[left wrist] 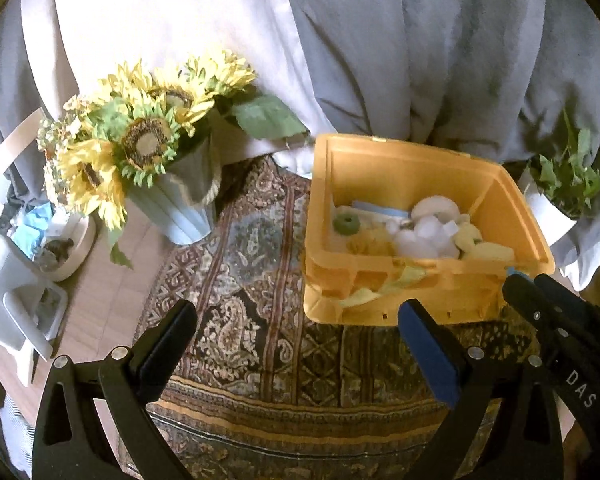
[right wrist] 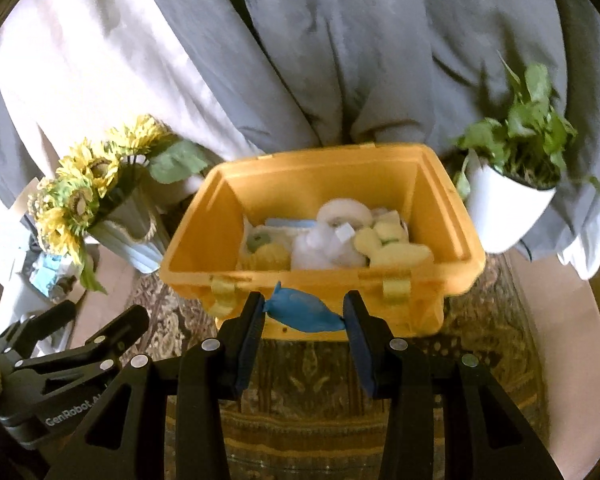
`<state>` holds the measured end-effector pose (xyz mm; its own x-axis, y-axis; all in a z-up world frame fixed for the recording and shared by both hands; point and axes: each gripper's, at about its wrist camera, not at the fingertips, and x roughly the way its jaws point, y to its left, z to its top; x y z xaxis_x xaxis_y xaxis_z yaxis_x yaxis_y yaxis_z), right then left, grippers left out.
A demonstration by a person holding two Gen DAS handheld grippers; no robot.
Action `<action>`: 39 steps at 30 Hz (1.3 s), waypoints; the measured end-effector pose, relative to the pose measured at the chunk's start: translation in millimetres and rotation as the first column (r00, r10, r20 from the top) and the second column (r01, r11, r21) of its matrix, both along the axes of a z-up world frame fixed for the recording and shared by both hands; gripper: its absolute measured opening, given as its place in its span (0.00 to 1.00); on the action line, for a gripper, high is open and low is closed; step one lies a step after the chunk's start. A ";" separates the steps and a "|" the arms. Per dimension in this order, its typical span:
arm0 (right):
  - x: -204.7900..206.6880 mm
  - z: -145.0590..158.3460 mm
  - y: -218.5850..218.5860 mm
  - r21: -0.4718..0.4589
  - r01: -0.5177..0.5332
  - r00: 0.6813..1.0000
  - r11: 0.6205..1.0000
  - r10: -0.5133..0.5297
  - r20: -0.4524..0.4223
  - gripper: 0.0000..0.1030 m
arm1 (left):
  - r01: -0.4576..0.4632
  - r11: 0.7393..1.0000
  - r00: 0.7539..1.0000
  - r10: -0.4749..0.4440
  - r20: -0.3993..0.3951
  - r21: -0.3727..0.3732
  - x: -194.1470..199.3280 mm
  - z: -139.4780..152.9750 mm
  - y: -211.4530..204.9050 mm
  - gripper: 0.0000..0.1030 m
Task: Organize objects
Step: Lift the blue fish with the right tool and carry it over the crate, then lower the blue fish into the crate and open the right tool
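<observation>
An open yellow plastic bin (right wrist: 440, 208) stands on a patterned cloth (right wrist: 312, 364). It holds several soft items, among them a white tape roll (right wrist: 342, 210), yellow plush pieces (right wrist: 396, 252) and a green ring (right wrist: 260, 242). My right gripper (right wrist: 305, 316) is shut on a small blue fish-shaped toy (right wrist: 304, 314) and holds it just in front of the bin's near wall. My left gripper (left wrist: 296, 328) is open and empty, low over the cloth, left of the bin (left wrist: 512, 200). The right gripper's black fingers (left wrist: 540, 304) show at the right in the left wrist view.
A vase of sunflowers (left wrist: 140, 144) stands left of the bin. A potted green plant in a white pot (right wrist: 512, 200) stands to its right. White trays with clutter (left wrist: 32, 248) sit at the far left. Grey and white curtains (right wrist: 300, 60) hang behind.
</observation>
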<state>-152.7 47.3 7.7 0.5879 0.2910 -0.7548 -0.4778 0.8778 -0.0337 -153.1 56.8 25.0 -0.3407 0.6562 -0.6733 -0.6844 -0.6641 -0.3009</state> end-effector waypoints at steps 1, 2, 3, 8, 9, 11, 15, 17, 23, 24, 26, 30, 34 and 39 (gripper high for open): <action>2.3 1.4 3.1 -0.001 -0.008 1.000 1.000 0.008 0.003 0.40 | -0.005 1.000 1.000 0.005 -0.001 0.002 -1.8 1.2 0.6 1.00; 4.7 2.5 6.1 -0.001 -0.015 1.000 1.000 0.015 0.007 0.40 | -0.010 1.000 1.000 0.010 -0.003 0.002 -4.1 2.5 1.5 1.00; 6.2 3.0 8.0 -0.002 -0.020 1.000 1.000 0.020 0.009 0.40 | -0.018 1.000 1.000 0.018 -0.006 0.003 -6.2 4.1 2.4 1.00; 21.0 2.5 18.5 0.000 -0.037 0.999 0.999 0.037 0.009 0.40 | -0.034 0.999 0.999 0.034 -0.021 0.010 -14.7 9.3 8.4 1.00; 23.1 2.1 20.2 0.000 -0.039 0.999 0.999 0.039 0.010 0.40 | -0.035 0.999 0.999 0.035 -0.024 0.010 -16.4 10.1 10.5 1.00; 29.1 1.3 24.8 -0.005 -0.045 0.999 0.999 0.045 0.011 0.40 | -0.039 0.999 0.999 0.040 -0.029 0.012 -19.5 11.0 13.7 1.00; 41.6 -3.2 34.0 -0.012 -0.058 0.998 0.998 0.058 0.002 0.40 | -0.042 0.999 0.999 0.043 -0.030 0.011 -27.2 10.2 21.7 1.00; 48.1 -6.1 39.0 -0.015 -0.064 0.998 0.998 0.064 -0.004 0.40 | -0.043 0.999 0.999 0.044 -0.028 0.009 -30.8 8.7 25.8 1.00; 62.3 -13.3 49.7 -0.024 -0.077 0.997 0.997 0.076 -0.015 0.40 | -0.050 0.999 0.999 0.050 -0.012 -0.002 -43.1 1.2 37.2 1.00; 64.8 -14.5 51.3 -0.027 -0.076 0.997 0.997 0.076 -0.016 0.40 | -0.052 0.999 0.999 0.052 -0.011 -0.005 -45.2 0.1 39.0 1.00; 69.3 -16.5 54.0 -0.030 -0.075 0.997 0.997 0.074 -0.020 0.40 | -0.056 0.998 0.998 0.056 -0.007 -0.006 -48.0 -1.5 41.2 1.00; 76.6 -20.4 57.1 -0.036 -0.070 0.997 0.997 0.068 -0.038 0.55 | -0.061 0.998 0.998 0.061 -0.003 -0.007 -51.2 -3.3 43.5 1.00; 74.6 -18.9 57.0 -0.039 -0.066 0.998 0.997 0.065 -0.028 0.57 | -0.067 0.998 0.998 0.067 -0.005 -0.002 -50.2 -2.4 41.2 1.00; 66.8 -11.6 49.4 -0.041 -0.039 0.999 0.998 0.039 -0.015 0.71 | -0.075 0.997 0.997 0.075 -0.011 0.011 -45.7 1.5 33.6 1.00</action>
